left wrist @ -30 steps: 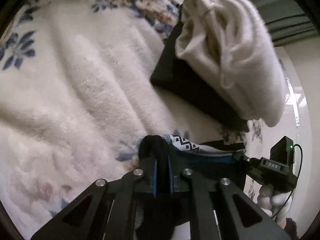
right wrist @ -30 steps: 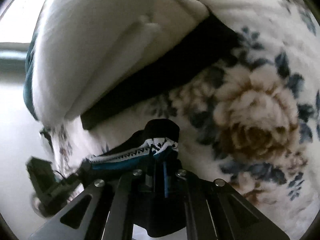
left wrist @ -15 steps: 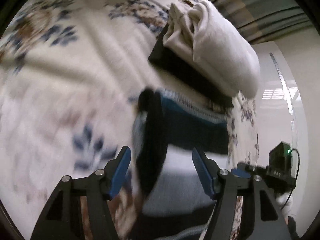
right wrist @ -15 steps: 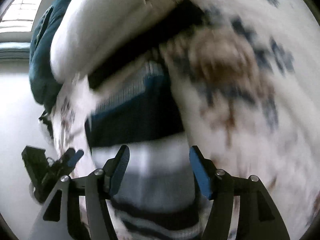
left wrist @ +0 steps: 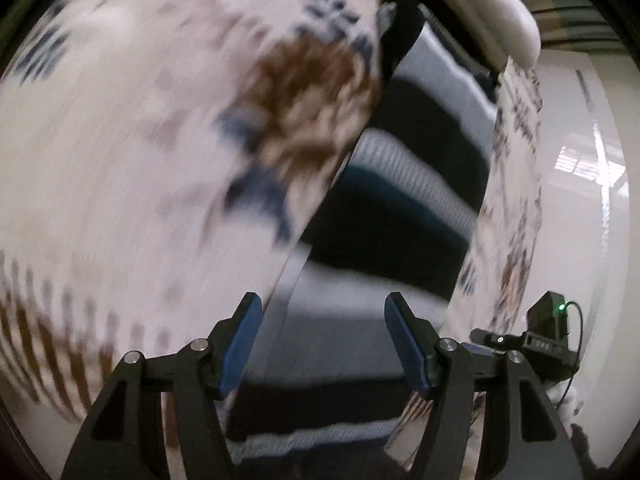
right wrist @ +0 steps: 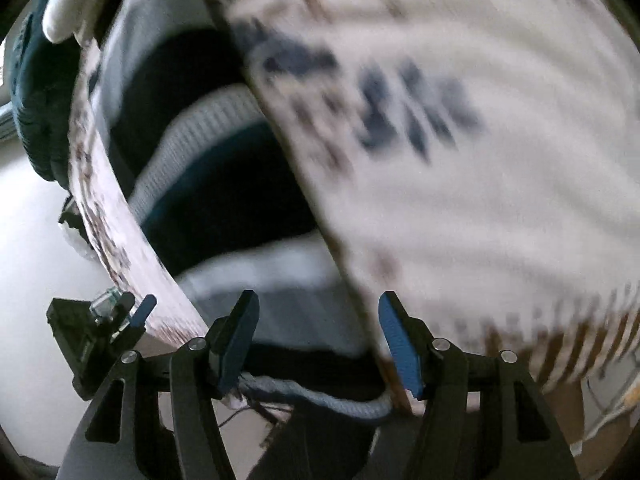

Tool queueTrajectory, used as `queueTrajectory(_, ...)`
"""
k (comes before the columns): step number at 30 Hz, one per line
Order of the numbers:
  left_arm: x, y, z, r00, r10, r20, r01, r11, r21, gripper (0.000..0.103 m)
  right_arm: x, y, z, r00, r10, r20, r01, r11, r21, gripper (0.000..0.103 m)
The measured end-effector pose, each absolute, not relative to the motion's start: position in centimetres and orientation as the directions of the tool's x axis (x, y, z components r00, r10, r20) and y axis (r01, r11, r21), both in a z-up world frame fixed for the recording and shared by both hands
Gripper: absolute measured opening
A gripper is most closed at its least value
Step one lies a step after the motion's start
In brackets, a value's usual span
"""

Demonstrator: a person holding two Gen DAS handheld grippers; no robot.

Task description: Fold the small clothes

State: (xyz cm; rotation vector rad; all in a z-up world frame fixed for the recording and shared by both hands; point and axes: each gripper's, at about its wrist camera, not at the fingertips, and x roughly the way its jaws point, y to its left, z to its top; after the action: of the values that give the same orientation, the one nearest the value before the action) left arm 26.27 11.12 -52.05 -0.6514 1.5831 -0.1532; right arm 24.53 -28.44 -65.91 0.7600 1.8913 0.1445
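Note:
A striped knit garment [left wrist: 404,184] in black, teal and grey-white bands lies flat on a floral fleece blanket [left wrist: 160,160]. It also shows in the right wrist view [right wrist: 208,168]. My left gripper [left wrist: 324,340] is open and empty above the garment's near end. My right gripper [right wrist: 316,336] is open and empty above the same garment's near edge. Both views are blurred by motion. The right gripper body shows in the left wrist view [left wrist: 540,340], and the left gripper body shows in the right wrist view [right wrist: 96,328].
A pile of folded clothes, white [left wrist: 488,12] on top of dark, sits at the garment's far end. A dark teal item [right wrist: 36,92] lies beside it in the right wrist view. The blanket's edge [left wrist: 516,184] runs alongside a pale floor [right wrist: 36,280].
Both grippers were shut on the garment's end a second ago. They opened, let it go and have pulled back toward its near end, leaving it spread flat.

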Motion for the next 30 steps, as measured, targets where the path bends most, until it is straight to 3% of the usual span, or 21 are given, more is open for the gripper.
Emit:
queueTrajectory(8,17.7,8.8,-55.1,-0.084,-0.395,-0.915,-0.286,0.889,-0.358,0.058,16.1,-26.3,-68.8,-0.329,0.551,-0.767,0.393,0.818,0.42,0.064)
queueTrajectory(9,17.0,8.6,-55.7,-0.091,-0.389,-0.917,-0.287,0.892,-0.35,0.051,15.3,-26.0,-69.2,-0.333,0.55,-0.766,0.388,0.82,0.42,0.064)
queueTrajectory(10,16.3,8.4,-56.2,-0.081,-0.394,-0.915,-0.296,0.887,-0.356,0.018,14.4,-25.5,-69.7,-0.335,0.553,-0.763,0.388,0.819,0.423,0.064)
queueTrajectory(11,16.0,8.4,-56.3,-0.074,-0.395,-0.916,-0.306,0.883,-0.357,0.006,13.7,-25.4,-69.9,-0.334,0.557,-0.761,0.385,0.817,0.429,0.064)
queueTrajectory(12,15.8,8.4,-56.2,-0.057,-0.398,-0.916,-0.316,0.877,-0.362,0.006,13.1,-25.0,-70.1,-0.332,0.556,-0.762,0.381,0.818,0.431,0.062)
queueTrajectory(15,15.5,8.5,-54.7,0.008,-0.395,-0.919,-0.321,0.869,-0.376,0.005,11.5,-24.3,-70.2,-0.297,0.582,-0.757,0.392,0.797,0.459,0.008)
queueTrajectory(19,14.4,10.0,-54.4,0.018,-0.364,-0.931,-0.335,0.875,-0.349,0.005,9.6,-24.0,-69.4,-0.281,0.526,-0.803,0.352,0.835,0.424,0.005)
queueTrajectory(21,14.1,10.1,-55.1,0.01,-0.391,-0.92,-0.34,0.864,-0.371,0.006,9.4,-24.1,-69.8,-0.298,0.536,-0.79,0.358,0.83,0.428,0.005)
queueTrajectory(23,14.3,10.7,-55.0,0.024,-0.454,-0.891,-0.348,0.831,-0.433,0.019,9.3,-23.9,-70.0,-0.295,0.578,-0.761,0.376,0.802,0.463,0.01)
queueTrajectory(24,14.5,10.8,-54.9,0.032,-0.461,-0.887,-0.343,0.828,-0.443,0.029,9.3,-24.1,-69.8,-0.29,0.597,-0.748,0.381,0.789,0.482,0.026)
queueTrajectory(25,14.3,11.5,-54.8,0.045,-0.478,-0.877,-0.337,0.819,-0.464,0.053,9.4,-24.0,-69.7,-0.283,0.61,-0.74,0.383,0.779,0.496,0.05)
queueTrajectory(26,14.3,11.7,-55.0,0.059,-0.487,-0.871,-0.337,0.812,-0.476,0.068,9.3,-24.6,-69.5,-0.271,0.628,-0.729,0.387,0.765,0.515,0.059)
queueTrajectory(27,14.3,12.2,-55.4,0.067,-0.492,-0.868,-0.342,0.806,-0.483,0.068,9.1,-25.0,-69.6,-0.265,0.638,-0.723,0.393,0.756,0.523,0.064)
queueTrajectory(30,14.0,12.5,-58.3,0.02,-0.539,-0.842,-0.364,0.78,-0.509,0.068,8.4,-25.8,-71.3,-0.289,0.663,-0.69,0.419,0.736,0.531,0.064)
